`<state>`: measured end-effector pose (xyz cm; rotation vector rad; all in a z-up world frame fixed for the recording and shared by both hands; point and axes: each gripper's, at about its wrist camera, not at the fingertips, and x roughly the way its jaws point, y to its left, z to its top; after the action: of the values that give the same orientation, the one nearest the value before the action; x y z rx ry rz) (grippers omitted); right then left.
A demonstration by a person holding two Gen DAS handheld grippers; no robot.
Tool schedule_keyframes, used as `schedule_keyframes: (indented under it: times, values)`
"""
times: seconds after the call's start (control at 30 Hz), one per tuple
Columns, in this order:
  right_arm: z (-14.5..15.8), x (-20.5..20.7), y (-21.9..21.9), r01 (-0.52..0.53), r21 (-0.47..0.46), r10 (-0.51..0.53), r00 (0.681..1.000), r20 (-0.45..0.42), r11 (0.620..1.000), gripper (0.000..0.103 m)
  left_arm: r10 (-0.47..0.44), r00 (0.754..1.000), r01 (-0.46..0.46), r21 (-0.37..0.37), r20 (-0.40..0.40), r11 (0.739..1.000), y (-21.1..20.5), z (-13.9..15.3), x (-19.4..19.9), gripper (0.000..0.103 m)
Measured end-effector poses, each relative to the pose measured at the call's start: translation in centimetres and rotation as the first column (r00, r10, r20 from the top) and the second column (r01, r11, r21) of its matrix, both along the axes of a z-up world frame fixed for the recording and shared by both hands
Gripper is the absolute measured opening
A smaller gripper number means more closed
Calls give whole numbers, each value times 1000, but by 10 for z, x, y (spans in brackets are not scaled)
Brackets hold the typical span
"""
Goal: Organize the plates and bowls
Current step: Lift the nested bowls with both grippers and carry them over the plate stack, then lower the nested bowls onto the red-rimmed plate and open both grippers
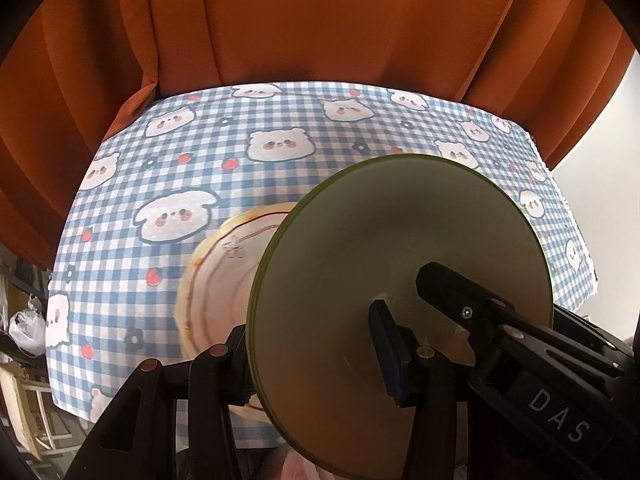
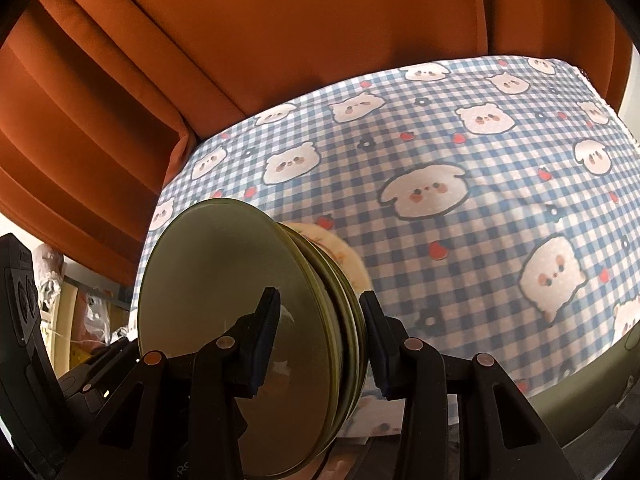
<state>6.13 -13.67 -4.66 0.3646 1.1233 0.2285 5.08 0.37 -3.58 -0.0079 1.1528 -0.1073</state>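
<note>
Closest to my left lens are the left gripper [image 1: 316,354] fingers [image 1: 390,354], standing a moderate way apart with the rim of the green plate [image 1: 360,248] between them; one dark pad lies against the plate's broad pale-green face, the other finger sits behind the rim, so I read it as clamped on the plate. That plate is held on edge, nearly upright, and fills the lower right of the view. Across its face reaches the right gripper [image 1: 500,320] (its body is lettered "DAS"), its tip resting on the plate near the centre.

From my right lens, the right gripper [image 2: 320,340] has its fingers [image 2: 264,336] spread around a thicker bundle: the green plate [image 2: 224,280] in front with further green rims stacked behind it, pads pressing on both sides. Whether those rims are plates or bowls I cannot tell.

Behind the green plate, a cream plate [image 1: 224,276] with a thin red line pattern shows partly; in the right view only its edge [image 2: 344,256] peeks out. I cannot tell if it rests on the surface.

Beyond lies the surface under a blue-and-white checked cloth [image 1: 240,160] printed with cartoon animal faces, and behind it an orange curtain [image 1: 320,20].
</note>
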Motion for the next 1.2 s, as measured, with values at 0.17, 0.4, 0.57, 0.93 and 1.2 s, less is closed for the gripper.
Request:
schedule_keyframes:
  times: [0.17, 0.4, 0.57, 0.93, 1.2]
  values:
    - [-5, -2, 23, 10, 4, -10, 1000, -10, 1000, 45, -8, 1000, 8, 2, -15, 1000, 22, -4, -1, 47]
    - [-15, -2, 48, 21, 1, -21, 999, -36, 1000, 45, -10, 999, 10, -5, -49, 1000, 44, -14, 3, 47]
    - [-25, 2, 62, 23, -9, -23, 998, -64, 1000, 45, -13, 996, 12, -18, -84, 1000, 54, -24, 9, 47]
    - [-42, 26, 70, 7, -45, -13, 992, -126, 999, 45, 4, 990, -10, -44, -142, 999, 59, -40, 32, 47]
    - [-45, 46, 66, -37, -61, 28, 991, -130, 997, 44, 8, 994, -8, 2, -113, 1000, 48, -41, 45, 47]
